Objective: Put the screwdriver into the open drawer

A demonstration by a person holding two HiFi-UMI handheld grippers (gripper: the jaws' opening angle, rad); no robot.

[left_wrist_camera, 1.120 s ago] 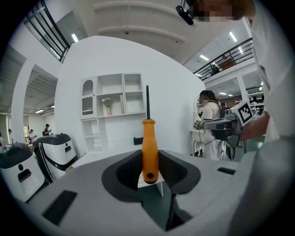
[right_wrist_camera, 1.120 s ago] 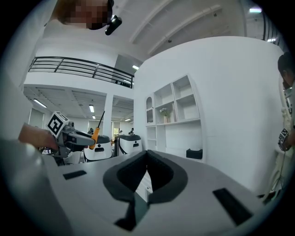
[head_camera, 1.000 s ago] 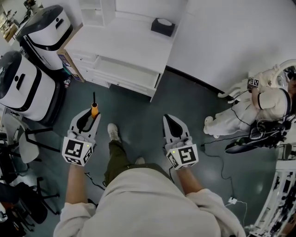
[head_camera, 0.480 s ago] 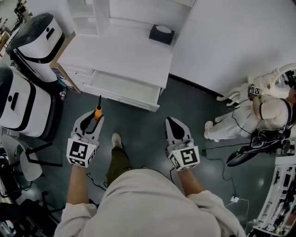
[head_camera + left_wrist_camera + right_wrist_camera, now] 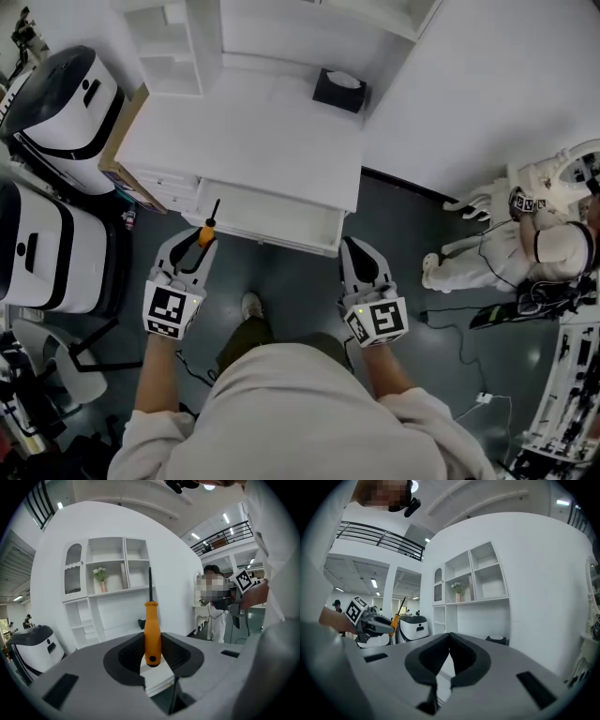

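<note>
Closed in on the open drawer (image 5: 281, 217); my left hand-held gripper (image 5: 200, 246) clamps the screwdriver (image 5: 207, 232), right hand-held gripper (image 5: 355, 247) shut, empty. Next: carry over drawer's front edge, release.

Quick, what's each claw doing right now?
Left claw: closed, holding the screwdriver.
Right claw: closed, empty.

The screwdriver (image 5: 152, 634) has an orange handle and a black shaft. The desk (image 5: 253, 141) and its drawer (image 5: 272, 214) are white, and the floor (image 5: 291, 281) is dark grey.
</note>
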